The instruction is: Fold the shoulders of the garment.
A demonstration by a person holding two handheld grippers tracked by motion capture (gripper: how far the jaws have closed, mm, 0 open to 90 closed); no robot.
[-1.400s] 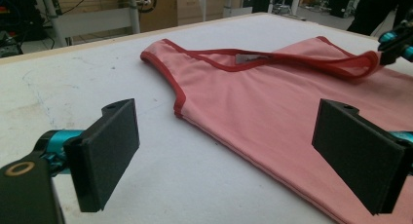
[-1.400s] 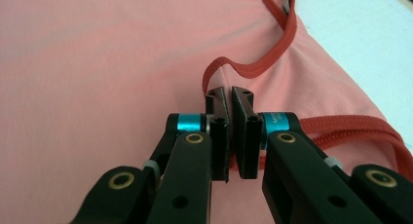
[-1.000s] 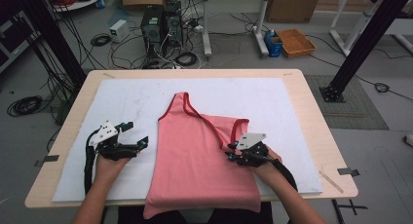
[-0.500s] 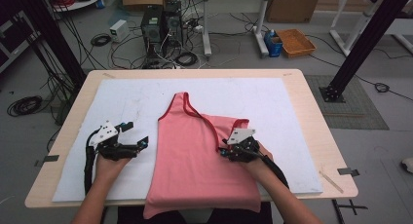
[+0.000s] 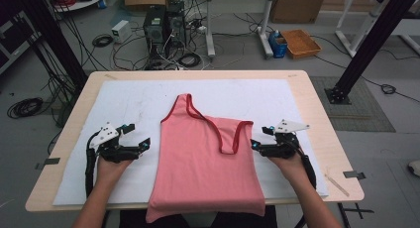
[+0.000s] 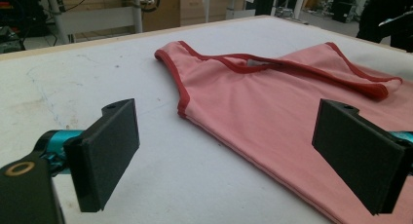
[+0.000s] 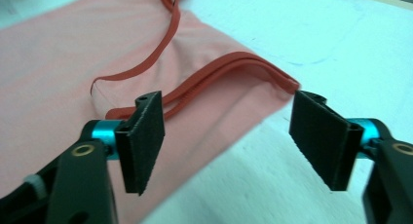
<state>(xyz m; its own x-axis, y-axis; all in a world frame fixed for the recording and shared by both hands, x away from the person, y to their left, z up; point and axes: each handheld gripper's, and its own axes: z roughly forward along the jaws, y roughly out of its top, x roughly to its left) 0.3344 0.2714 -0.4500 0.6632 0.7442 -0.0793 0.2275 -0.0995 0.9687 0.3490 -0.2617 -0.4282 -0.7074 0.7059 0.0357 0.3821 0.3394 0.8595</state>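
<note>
A: Pink tank top (image 5: 203, 158) lay flat on the white mat (image 5: 129, 109), roughly mid-desk, hem hanging over the near edge of the desk (image 5: 317, 99). Red trim on neck and armholes. One shoulder strap pointed toward the far edge; the other (image 5: 228, 134) was folded down across the chest.

B: Gripper state?

A: Right gripper (image 5: 254, 144) sat just off the top's right side, near the folded armhole corner. Its jaws had just been opening, and they stood wide with nothing between them. In the right gripper view the pads (image 7: 146, 136) straddled the fabric edge without pressing on it.

B: So it let go.

A: My read, yes. The strap looked placed, and that hand was clearing off toward the right edge of the desk.

B: Left?

A: Left gripper (image 5: 141, 144) was parked on the mat beside the top's left side, apart from the cloth. Jaws spread, empty. In the left gripper view the top (image 6: 272, 117) lay ahead between the pads (image 6: 107, 156), untouched.

B: Why parked there?

A: Probably staged for the left side's fold, low and level with the cloth edge.

B: Fabric condition?

A: Mostly smooth, thin knit, slight ripple at the hem. Left side edge was straight.
</note>
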